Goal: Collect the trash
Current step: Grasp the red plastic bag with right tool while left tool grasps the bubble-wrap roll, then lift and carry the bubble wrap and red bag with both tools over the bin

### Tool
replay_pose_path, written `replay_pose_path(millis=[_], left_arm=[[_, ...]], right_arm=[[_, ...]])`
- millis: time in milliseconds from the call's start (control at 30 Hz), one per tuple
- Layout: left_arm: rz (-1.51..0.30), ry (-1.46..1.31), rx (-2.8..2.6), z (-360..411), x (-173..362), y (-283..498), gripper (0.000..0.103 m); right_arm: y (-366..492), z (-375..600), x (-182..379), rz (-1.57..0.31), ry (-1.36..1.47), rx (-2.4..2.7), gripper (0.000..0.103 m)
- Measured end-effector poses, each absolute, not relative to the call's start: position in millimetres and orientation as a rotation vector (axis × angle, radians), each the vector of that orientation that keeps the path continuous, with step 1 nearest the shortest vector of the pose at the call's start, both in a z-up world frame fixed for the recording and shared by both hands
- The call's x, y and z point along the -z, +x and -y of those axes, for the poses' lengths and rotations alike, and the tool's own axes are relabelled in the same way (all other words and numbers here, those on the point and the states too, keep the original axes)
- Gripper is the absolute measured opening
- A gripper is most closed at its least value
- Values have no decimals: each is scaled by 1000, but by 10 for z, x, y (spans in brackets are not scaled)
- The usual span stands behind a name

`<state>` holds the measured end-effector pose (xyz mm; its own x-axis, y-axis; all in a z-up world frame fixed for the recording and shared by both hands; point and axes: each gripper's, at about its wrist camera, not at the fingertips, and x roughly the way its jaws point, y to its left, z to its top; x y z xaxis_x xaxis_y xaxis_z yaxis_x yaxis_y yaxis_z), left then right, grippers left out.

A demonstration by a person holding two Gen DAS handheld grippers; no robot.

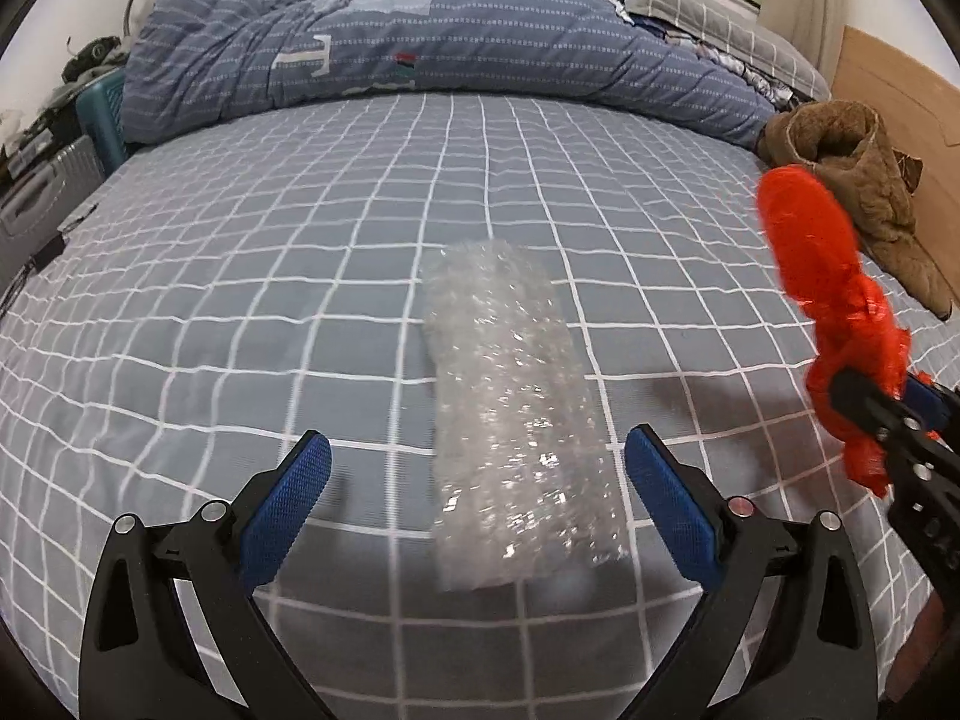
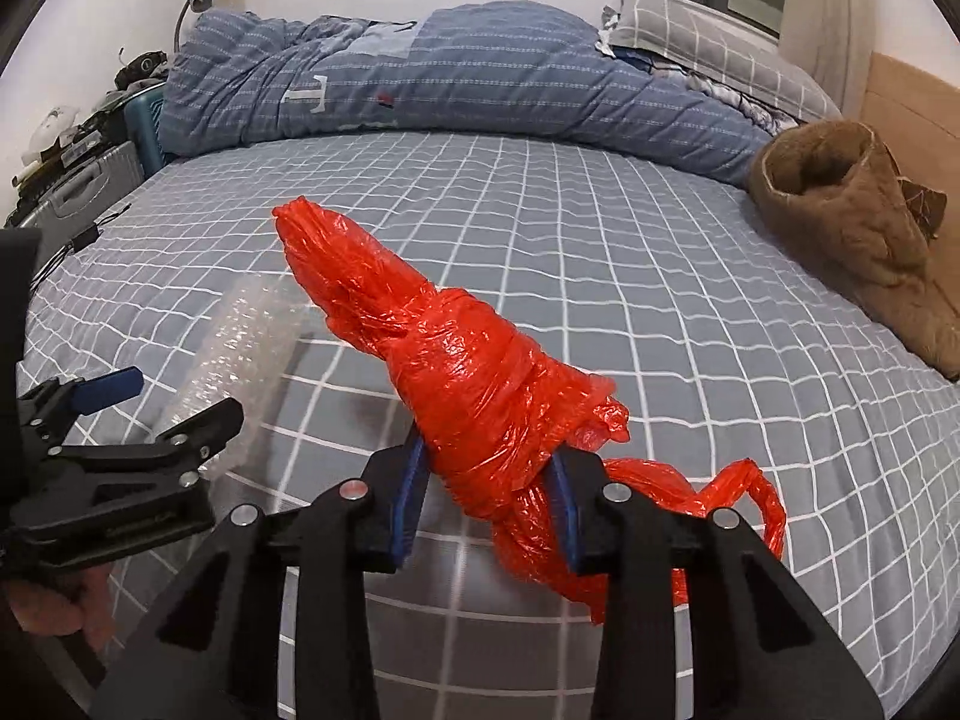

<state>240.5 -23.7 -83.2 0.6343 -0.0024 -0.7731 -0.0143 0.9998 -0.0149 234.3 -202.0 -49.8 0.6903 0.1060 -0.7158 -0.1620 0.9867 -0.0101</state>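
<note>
Right gripper (image 2: pixel 489 501): black two-finger tool with blue pads, jaws drawn narrow and pressing on both sides of the crumpled red plastic bag (image 2: pixel 456 354); the bag is raised off the bed, twisted tail hanging to the right.
Left gripper (image 1: pixel 477 480): black two-finger tool with blue pads, jaws spread wide, holding nothing; the roll lies between the fingertips, whether touched cannot be told.
Clear bubble-wrap roll (image 1: pixel 510 414): lies on the grey white-checked bedsheet (image 1: pixel 240 276), towards the near edge, long axis running away from the camera.
Hand (image 2: pixel 54 606): grips the left tool's handle, low at the left in the right wrist view.
Brown fleece garment (image 1: pixel 864 192): heaped at the right edge of the bed.
Blue striped quilt (image 1: pixel 420 42): bunched along the far edge.
Grey checked pillow (image 1: pixel 708 0): far right corner.
</note>
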Motion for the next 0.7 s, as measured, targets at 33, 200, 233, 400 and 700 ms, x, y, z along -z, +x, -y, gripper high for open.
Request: replay_pose_path(millis=[33, 200, 233, 400, 700], left_arm=[[-891, -18, -11, 251, 869, 2433, 93], [-929, -25, -6, 299, 991, 2513, 63], [-944, -33, 2, 310, 1027, 2536, 54], [-946, -28, -6, 318, 1025, 2542, 27], [-915, -37, -14, 254, 871, 2418, 24]], right_arm=[[2347, 2063, 515, -800, -70, -149, 34], [2358, 2156, 549, -810, -52, -150, 34], [2358, 2164, 554, -811, -52, -151, 34], [2361, 2169, 568, -813, -52, -156, 34], [2314, 2089, 489, -810, -55, -161, 34]])
